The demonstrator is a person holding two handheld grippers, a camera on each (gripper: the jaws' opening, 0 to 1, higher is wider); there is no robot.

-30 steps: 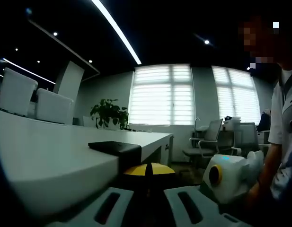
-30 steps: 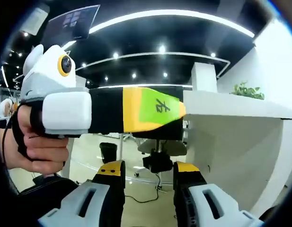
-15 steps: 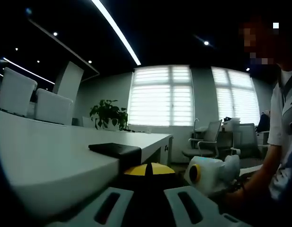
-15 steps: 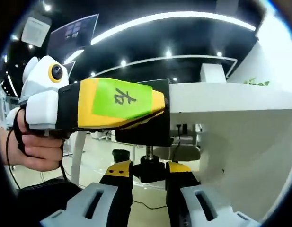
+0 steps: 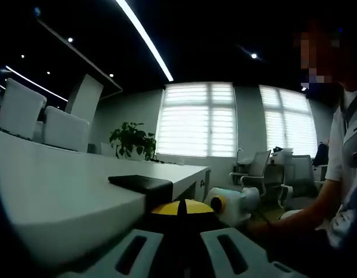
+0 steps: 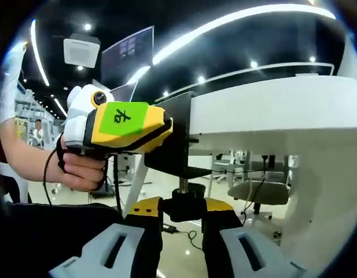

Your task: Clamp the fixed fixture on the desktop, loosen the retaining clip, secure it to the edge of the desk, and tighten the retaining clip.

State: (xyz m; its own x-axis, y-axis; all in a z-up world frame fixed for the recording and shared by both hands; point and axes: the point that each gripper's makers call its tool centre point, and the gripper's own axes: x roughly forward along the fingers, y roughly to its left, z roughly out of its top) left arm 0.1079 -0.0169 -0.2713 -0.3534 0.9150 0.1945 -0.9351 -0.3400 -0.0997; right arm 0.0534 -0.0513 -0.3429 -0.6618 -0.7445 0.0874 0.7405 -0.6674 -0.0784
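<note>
Desk [image 6: 294, 110] fills the right gripper view from 12 to 4 o'clock, its white edge running toward centre, with open floor and chairs below. Clamp [image 6: 177, 139], black, sits over that edge just above centre. The left claw [image 6: 169, 124] pinches the clamp from 9 o'clock. The right claw [image 6: 183, 211] pinches the screw knob [image 6: 185, 204] beneath. In the left gripper view the clamp's top plate [image 5: 140, 183] lies on the desk edge at centre.

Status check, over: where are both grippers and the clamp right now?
Left hand-held gripper shut on black clamp at desk edge. Right hand-held gripper astride screw knob under desk; grip unclear. Nothing in the way.
</note>
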